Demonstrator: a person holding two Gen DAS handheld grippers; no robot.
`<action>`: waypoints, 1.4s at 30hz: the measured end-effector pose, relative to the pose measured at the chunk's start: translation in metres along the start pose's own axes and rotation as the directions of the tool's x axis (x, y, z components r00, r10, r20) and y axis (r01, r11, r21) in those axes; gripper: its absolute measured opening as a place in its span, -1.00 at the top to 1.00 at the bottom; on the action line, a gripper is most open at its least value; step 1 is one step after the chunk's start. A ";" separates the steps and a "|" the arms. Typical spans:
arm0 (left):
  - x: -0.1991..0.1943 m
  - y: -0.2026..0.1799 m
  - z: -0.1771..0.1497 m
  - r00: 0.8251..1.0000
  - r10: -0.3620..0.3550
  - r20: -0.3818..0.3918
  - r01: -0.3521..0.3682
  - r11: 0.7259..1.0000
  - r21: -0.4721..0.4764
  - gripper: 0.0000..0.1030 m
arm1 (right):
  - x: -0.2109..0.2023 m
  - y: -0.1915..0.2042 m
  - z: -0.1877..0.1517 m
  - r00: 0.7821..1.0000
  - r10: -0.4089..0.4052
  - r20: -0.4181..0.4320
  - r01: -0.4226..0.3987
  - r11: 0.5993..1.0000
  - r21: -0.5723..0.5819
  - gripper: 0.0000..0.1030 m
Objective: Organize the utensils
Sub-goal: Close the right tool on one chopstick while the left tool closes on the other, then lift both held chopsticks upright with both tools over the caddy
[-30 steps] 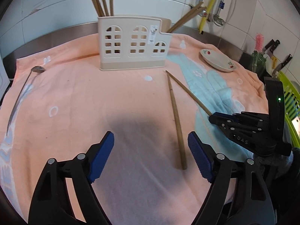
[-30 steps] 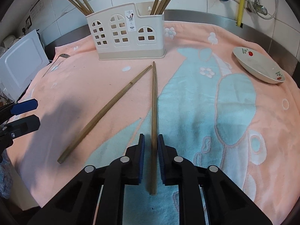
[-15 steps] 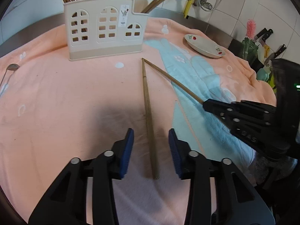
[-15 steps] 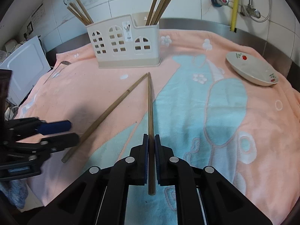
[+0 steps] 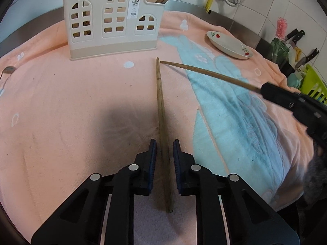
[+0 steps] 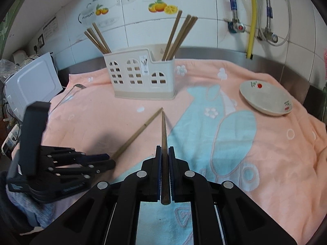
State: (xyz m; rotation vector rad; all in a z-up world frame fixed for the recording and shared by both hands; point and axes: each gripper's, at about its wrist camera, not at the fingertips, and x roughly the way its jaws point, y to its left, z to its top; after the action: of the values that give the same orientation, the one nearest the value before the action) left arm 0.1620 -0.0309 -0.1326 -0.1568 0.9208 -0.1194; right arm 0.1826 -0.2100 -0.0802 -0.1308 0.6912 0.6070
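A cream utensil holder with several chopsticks in it stands at the back of a pink towel. One wooden chopstick lies on the towel between the fingers of my left gripper, whose jaws stand narrowly apart around it without touching. My right gripper is shut on a second chopstick and holds it lifted off the towel, tip pointing toward the holder. The left gripper also shows in the right wrist view.
A white dish sits at the right on the towel. A metal spoon lies at the far left. A white appliance stands left; knives and a green rack stand right.
My left gripper closed most of the way around the lying chopstick and moved forward. My right gripper lifted its chopstick off the towel.
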 end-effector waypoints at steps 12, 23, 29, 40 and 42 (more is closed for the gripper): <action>-0.010 0.005 0.004 1.000 0.019 0.004 -0.019 1.000 -0.005 0.88 | -0.017 0.002 0.018 0.999 0.000 0.041 0.000 1.000 -0.005 0.87; -0.084 0.016 0.035 0.985 0.011 0.171 -0.011 1.000 -0.001 0.88 | -0.042 -0.004 0.057 0.994 0.031 0.106 -0.033 0.999 0.018 0.88; -0.111 0.019 0.059 0.971 0.017 0.238 -0.022 1.000 0.019 0.88 | -0.047 0.003 0.084 0.992 0.054 0.113 -0.054 0.999 -0.006 0.88; -0.146 0.027 0.098 0.955 0.016 0.296 -0.032 0.998 0.050 0.88 | -0.052 0.011 0.137 0.989 0.084 0.124 -0.078 0.996 -0.052 0.88; -0.156 0.027 0.110 0.948 0.013 0.317 -0.032 0.998 0.054 0.88 | -0.056 0.012 0.154 0.986 0.086 0.143 -0.078 0.995 -0.058 0.88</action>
State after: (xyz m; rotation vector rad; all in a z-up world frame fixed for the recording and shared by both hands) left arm 0.1578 0.0309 0.0499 -0.1066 0.5974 -0.0964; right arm 0.2285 -0.1798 0.0748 -0.1055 0.5412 0.7067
